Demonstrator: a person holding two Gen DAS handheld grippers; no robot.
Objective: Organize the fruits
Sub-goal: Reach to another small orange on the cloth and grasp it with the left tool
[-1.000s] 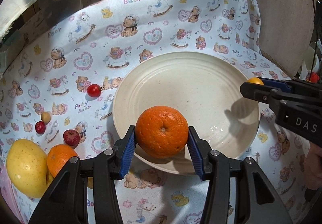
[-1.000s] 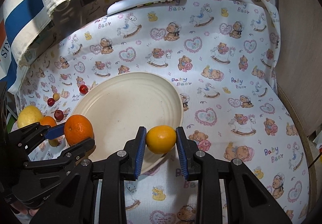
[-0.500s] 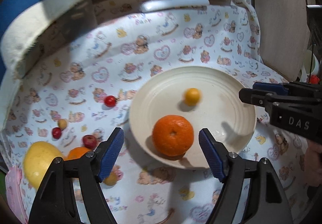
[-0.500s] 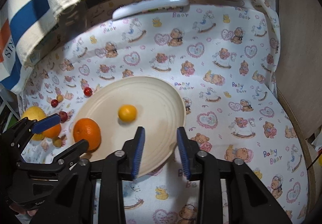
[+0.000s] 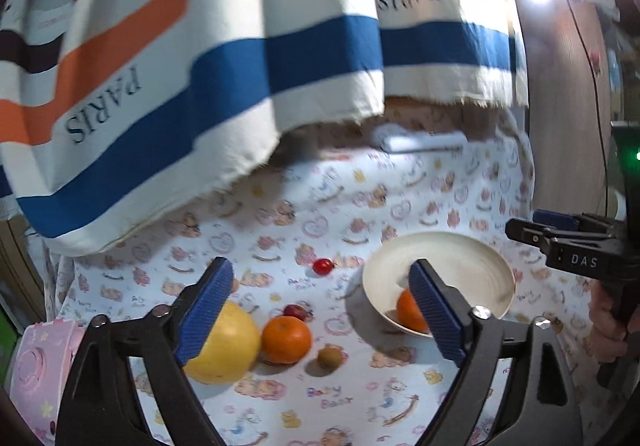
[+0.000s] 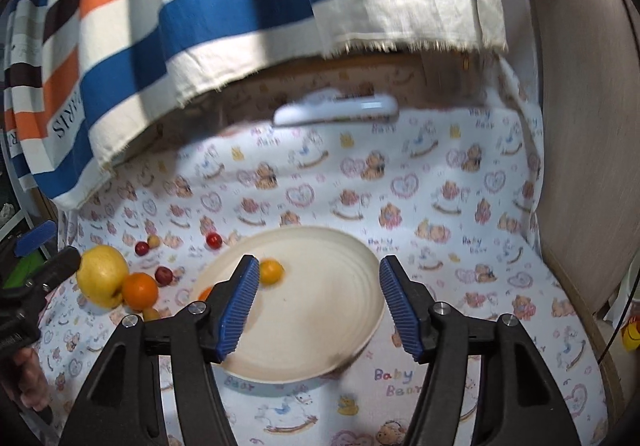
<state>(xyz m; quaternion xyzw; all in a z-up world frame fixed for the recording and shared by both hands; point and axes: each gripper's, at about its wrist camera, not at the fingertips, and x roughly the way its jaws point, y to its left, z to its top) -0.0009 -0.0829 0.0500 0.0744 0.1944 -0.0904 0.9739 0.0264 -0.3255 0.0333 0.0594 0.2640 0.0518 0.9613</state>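
Note:
A cream plate point(image 5: 480, 258) point(image 6: 320, 310) sits on the bear-print cloth. It holds an orange point(image 5: 408, 312), half hidden behind my left finger, and a small yellow-orange fruit point(image 6: 271, 272). Left of the plate lie a big yellow fruit point(image 5: 230, 344) point(image 6: 102, 276), a second orange point(image 5: 286, 340) point(image 6: 139, 289), a small brownish fruit point(image 5: 330, 357), a dark red fruit point(image 5: 295, 311) and a cherry tomato point(image 5: 322, 266) point(image 6: 214, 240). My left gripper point(image 5: 320, 316) is open and empty, above the loose fruits. My right gripper point(image 6: 316, 306) is open and empty over the plate.
A striped "PARIS" cloth point(image 5: 200, 45) hangs over the back of the table. A white remote-like object point(image 6: 336, 109) lies at the back. A pink item point(image 5: 36, 366) sits at the left edge. A wooden panel point(image 6: 588, 125) stands on the right.
Both grippers let go of their fruits into the plate, opened wide and pulled back and up. The left gripper has swung left over the loose fruits.

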